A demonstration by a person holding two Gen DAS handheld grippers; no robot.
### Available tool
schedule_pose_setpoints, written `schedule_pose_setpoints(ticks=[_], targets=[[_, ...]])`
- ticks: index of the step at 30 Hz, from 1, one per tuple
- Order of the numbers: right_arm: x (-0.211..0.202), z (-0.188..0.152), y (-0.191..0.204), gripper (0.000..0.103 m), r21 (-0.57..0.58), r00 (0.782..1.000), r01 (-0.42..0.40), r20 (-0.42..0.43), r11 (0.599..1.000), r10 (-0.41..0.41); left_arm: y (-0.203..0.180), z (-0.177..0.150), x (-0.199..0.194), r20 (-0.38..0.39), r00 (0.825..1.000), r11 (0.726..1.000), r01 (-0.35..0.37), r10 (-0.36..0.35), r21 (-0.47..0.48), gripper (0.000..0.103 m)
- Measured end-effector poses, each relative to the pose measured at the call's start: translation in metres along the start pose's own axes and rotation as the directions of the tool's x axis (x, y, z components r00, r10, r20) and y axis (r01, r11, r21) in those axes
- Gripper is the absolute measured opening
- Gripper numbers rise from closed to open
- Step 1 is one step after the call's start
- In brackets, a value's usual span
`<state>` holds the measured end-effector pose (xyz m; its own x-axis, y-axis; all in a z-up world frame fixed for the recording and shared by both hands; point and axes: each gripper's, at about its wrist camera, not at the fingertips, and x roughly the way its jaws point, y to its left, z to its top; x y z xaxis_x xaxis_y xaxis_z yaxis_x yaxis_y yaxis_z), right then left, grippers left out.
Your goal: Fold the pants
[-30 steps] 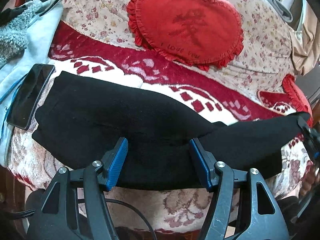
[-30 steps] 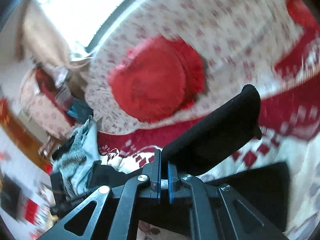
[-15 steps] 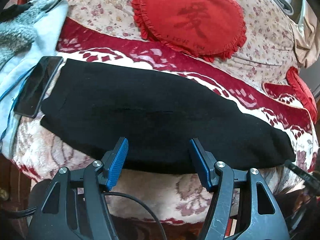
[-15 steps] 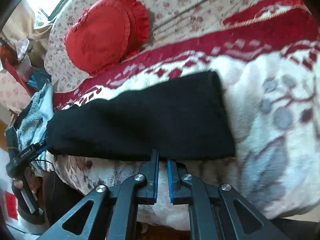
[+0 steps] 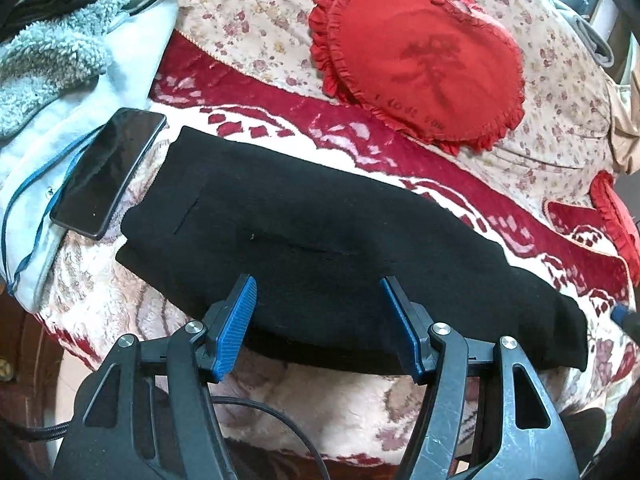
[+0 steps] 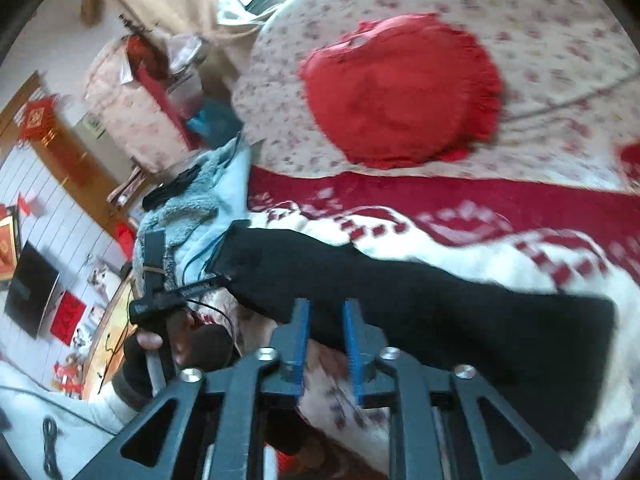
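Black pants (image 5: 320, 248) lie folded lengthwise in one long band on the bed (image 5: 320, 412), both grippers free of them.

Nearest, the left gripper (image 5: 318, 332) hovers over the band's near edge at 6 o'clock, blue fingers (image 5: 236, 324) spread wide with nothing between them; the cloth runs from 9 o'clock toward 4 o'clock beyond. The right gripper (image 6: 325, 344) has just been opening, its fingers partly apart and empty, with the near hem just beyond their tips. Next comes the crosswise fold, I judge; pinching only the top layer would drag the halves askew, and sweeping the waist end could catch the phone (image 5: 108, 170) beside it at 9 o'clock. Farther off at 1 o'clock rests a red heart cushion (image 5: 424, 76).
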<state>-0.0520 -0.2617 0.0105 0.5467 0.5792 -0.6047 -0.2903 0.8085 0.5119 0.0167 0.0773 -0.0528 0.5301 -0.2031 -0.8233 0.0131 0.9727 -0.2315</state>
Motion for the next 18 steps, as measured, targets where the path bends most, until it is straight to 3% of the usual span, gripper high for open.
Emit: schedule_pose_setpoints(ticks=[3, 9, 10, 13, 18], targets=[[0.045, 0.018, -0.004, 0.029, -0.015, 0.999, -0.018, -0.029, 1.000, 0.018, 0.001, -0.004, 0.006, -0.015, 1.000, 1.000, -0.003, 0.003, -0.001, 0.063], [0.155, 0.047, -0.035, 0.031, 0.053, 0.976, -0.026, -0.215, 0.998, 0.037, -0.001, -0.009, 0.008, -0.020, 1.000, 1.000, -0.012, 0.012, 0.028, 0.064], [0.169, 0.048, -0.042, 0.031, 0.074, 0.967, -0.054, -0.245, 0.996, 0.071, -0.001, -0.009, 0.009, -0.021, 1.000, 1.000, -0.010, 0.011, 0.029, 0.064], [0.189, 0.052, -0.050, 0.031, 0.137, 0.942, -0.107, -0.303, 0.985, 0.145, 0.001, -0.009, 0.013, -0.026, 1.000, 0.999, -0.009, 0.010, 0.034, 0.064], [0.170, 0.037, 0.006, 0.021, -0.094, 0.955, -0.118, -0.284, 0.989, 0.087, 0.004, -0.012, 0.011, -0.022, 1.000, 0.999, -0.007, 0.008, 0.043, 0.064]])
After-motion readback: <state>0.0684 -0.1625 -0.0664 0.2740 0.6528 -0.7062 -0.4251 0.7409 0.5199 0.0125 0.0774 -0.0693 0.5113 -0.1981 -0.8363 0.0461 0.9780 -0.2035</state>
